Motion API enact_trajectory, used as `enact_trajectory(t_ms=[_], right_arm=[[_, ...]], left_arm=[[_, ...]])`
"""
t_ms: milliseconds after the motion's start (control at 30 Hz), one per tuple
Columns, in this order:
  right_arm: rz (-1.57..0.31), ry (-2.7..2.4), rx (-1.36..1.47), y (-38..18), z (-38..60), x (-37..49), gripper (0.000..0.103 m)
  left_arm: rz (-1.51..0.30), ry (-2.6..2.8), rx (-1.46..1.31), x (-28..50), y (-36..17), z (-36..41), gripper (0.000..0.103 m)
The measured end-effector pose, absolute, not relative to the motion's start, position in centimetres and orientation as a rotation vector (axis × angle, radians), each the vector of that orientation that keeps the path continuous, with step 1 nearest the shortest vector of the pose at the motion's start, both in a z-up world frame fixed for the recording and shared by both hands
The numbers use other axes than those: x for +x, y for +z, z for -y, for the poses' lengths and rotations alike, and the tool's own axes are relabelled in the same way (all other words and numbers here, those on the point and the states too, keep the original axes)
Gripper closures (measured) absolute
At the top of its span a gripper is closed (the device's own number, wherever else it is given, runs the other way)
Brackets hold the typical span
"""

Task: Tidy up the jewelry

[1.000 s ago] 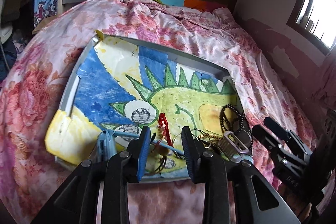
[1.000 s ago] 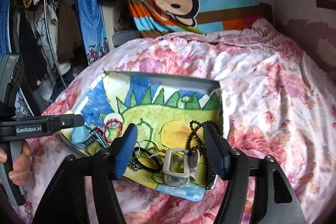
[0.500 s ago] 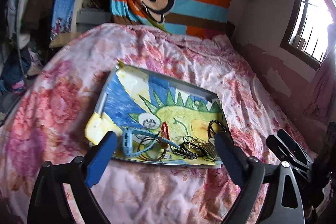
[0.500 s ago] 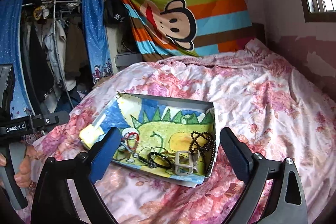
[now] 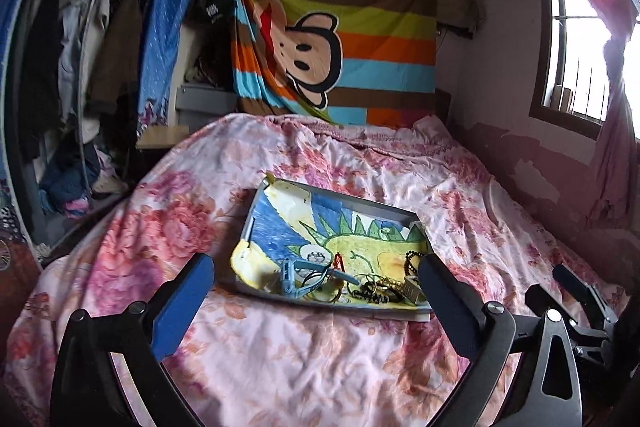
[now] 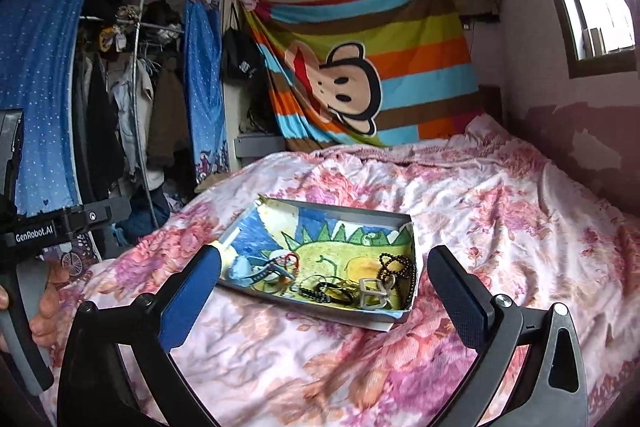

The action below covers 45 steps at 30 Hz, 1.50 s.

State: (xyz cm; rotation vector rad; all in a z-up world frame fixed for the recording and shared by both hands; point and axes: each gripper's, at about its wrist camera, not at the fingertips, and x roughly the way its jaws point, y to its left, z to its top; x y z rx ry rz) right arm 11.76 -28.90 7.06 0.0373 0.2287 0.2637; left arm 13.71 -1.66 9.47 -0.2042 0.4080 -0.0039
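Now both grippers hang over the bed's near edge, well apart from the tray [image 5: 362, 202]. The left gripper [image 5: 316, 291] and the right gripper [image 6: 324, 285] are opening, jaws wide, nothing between them. The jewelry [image 6: 344, 287] lies bunched along the tray's near edge, the black beads [image 6: 394, 263] by its right corner. A good next approach probably singles out one piece at the heap's rim, avoiding tangles.

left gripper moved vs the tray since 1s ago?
Yes. The left gripper has backed away from the tray, which now looks smaller and sits beyond the fingertips; its jaws are opening, nothing between them.
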Motion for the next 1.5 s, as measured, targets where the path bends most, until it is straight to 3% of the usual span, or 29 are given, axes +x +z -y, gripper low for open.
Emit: enact_trajectory(t_ms=[667, 1067, 1500], right_arm=[[-0.225, 0.238, 0.069, 4.1, 27.7, 0.6, 0.002], [-0.295, 0.217, 0.053, 1.3, 27.1, 0.8, 0.002], [-0.349, 0.212, 0.058, -0.2, 26.6, 1.9, 0.002]], left_arm=[[-0.342, 0.048, -0.118, 0.8, 5.9, -0.1, 0.000], [-0.390, 0.078, -0.092, -0.6, 2.1, -1.1, 0.000], [-0.417, 0.091, -0.074, -0.2, 1.4, -1.3, 0.000]])
